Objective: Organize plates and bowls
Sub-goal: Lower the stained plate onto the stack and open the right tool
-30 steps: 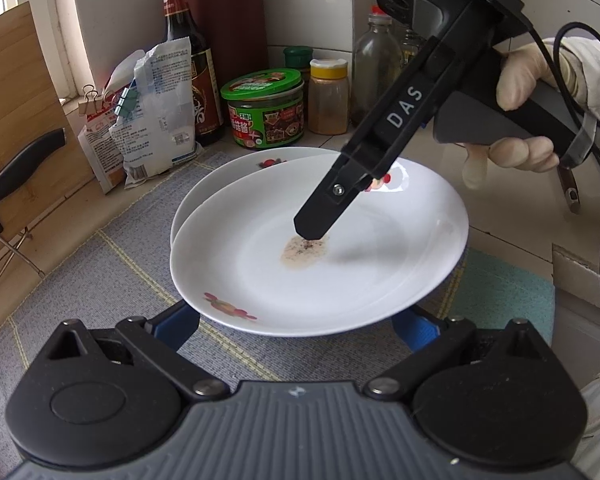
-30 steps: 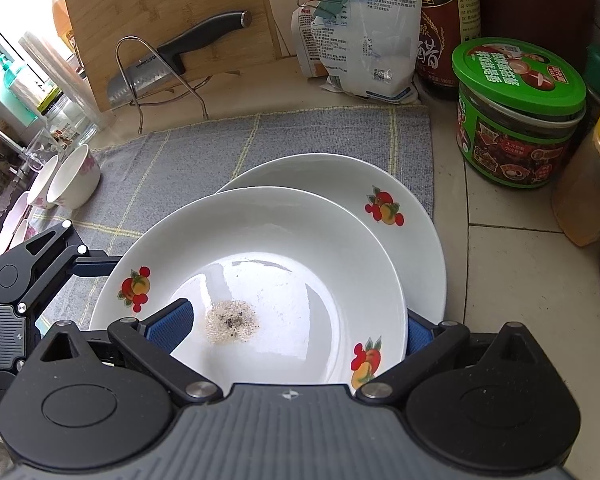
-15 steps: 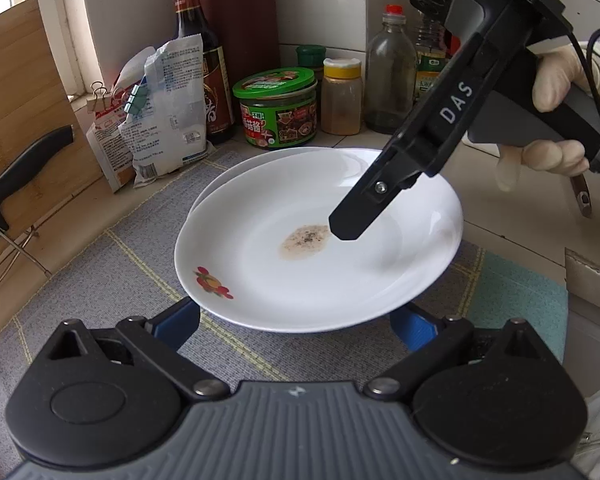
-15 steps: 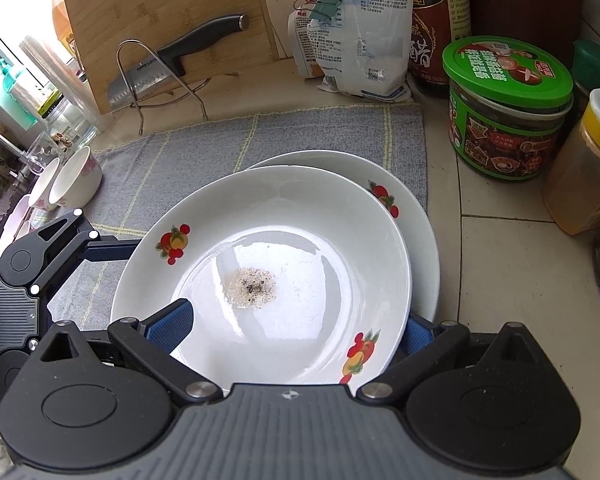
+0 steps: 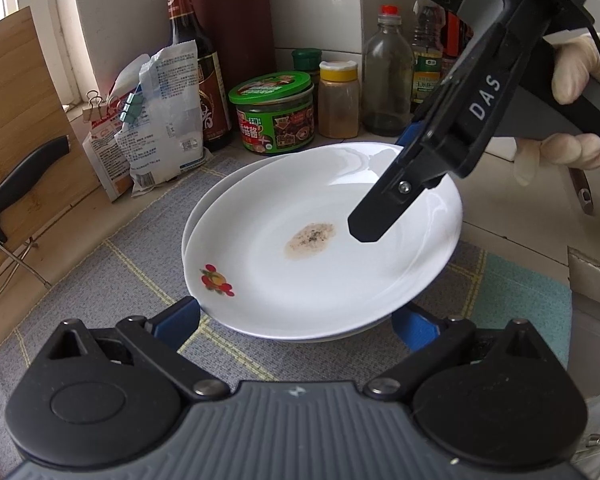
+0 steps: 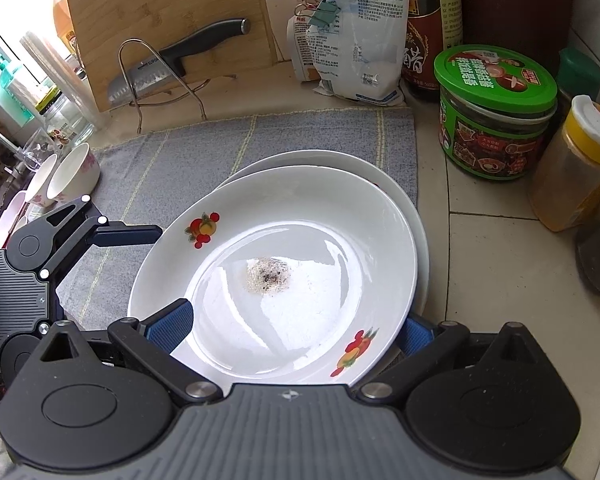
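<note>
Plates come first: two round, glossy white ones with fruit decals, the top plate [image 5: 320, 248] lying on the lower plate [image 6: 388, 178], offset so a crescent of the lower rim shows. A grainy beige smear [image 5: 310, 235] with dark specks sits at the top plate's centre. Both rest on a woven grey mat [image 6: 204, 148] with pale yellow lines, spread over a tiled surface [image 6: 500, 264].

From the left wrist view, the left tool [image 5: 296, 320] has its blue-padded fingers spread wide either side of the plates' near edge, touching nothing that can be seen. The right tool [image 6: 288, 328] likewise stands spread, its pads flanking the near rim of the stack; in the left view its black finger hangs over the top plate, just right of the smear, and its body reads "DAS". A gloved hand [image 5: 564, 120] holds it.

Behind the mat stand a green-lidded jar [image 5: 274, 114], a yellow-capped spice jar [image 5: 339, 100], a dark sauce bottle [image 5: 194, 64] and a clipped bag [image 5: 160, 116]. A knife [image 6: 180, 62] marked "SUPOR" leans with a bamboo board [image 6: 172, 12]. Two small bowls [image 6: 66, 176] sit at far left.
</note>
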`<action>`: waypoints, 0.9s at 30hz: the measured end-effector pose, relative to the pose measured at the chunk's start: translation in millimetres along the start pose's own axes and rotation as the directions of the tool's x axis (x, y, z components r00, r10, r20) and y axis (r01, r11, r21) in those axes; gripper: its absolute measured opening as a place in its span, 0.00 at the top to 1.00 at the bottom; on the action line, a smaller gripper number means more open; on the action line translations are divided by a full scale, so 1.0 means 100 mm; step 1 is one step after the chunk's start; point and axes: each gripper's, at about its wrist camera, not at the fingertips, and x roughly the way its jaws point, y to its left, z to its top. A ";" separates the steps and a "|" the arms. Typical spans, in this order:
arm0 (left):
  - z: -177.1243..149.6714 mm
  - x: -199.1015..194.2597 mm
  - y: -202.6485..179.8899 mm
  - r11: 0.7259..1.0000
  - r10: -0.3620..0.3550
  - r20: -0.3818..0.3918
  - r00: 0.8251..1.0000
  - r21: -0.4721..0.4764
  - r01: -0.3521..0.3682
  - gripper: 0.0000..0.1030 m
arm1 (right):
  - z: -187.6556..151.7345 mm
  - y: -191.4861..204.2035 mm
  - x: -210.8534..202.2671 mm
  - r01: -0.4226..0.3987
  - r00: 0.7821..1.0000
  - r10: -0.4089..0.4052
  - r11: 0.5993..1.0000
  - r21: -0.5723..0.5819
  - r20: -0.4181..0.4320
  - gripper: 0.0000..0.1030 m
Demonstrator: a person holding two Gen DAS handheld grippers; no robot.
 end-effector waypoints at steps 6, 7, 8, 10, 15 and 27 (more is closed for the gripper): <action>0.01 0.02 -0.01 1.000 -0.004 0.003 1.000 -0.002 0.004 0.01 | 0.00 0.02 0.00 0.018 1.000 -0.018 1.000 -0.006 -0.003 0.00; 0.01 0.02 -0.01 1.000 -0.003 0.003 1.000 -0.002 0.003 0.01 | 0.00 0.02 0.00 0.021 1.000 -0.021 1.000 -0.006 -0.004 0.00; 0.01 0.02 -0.01 1.000 -0.003 0.003 1.000 -0.003 0.003 0.01 | 0.00 0.03 0.00 0.024 1.000 -0.024 1.000 -0.006 -0.004 0.00; 0.01 0.02 -0.01 1.000 -0.005 0.002 1.000 -0.007 0.005 0.01 | 0.00 0.04 0.00 0.032 0.999 -0.032 0.999 -0.011 -0.005 0.00; 0.01 0.01 -0.01 1.000 0.001 0.004 1.000 -0.010 -0.001 0.01 | 0.00 0.07 0.00 0.051 0.999 -0.051 0.998 -0.027 -0.008 0.00; -0.04 -0.06 0.00 0.999 0.029 0.015 0.999 -0.032 -0.029 0.01 | -0.03 0.14 0.00 0.099 0.995 -0.101 0.992 -0.073 -0.018 0.00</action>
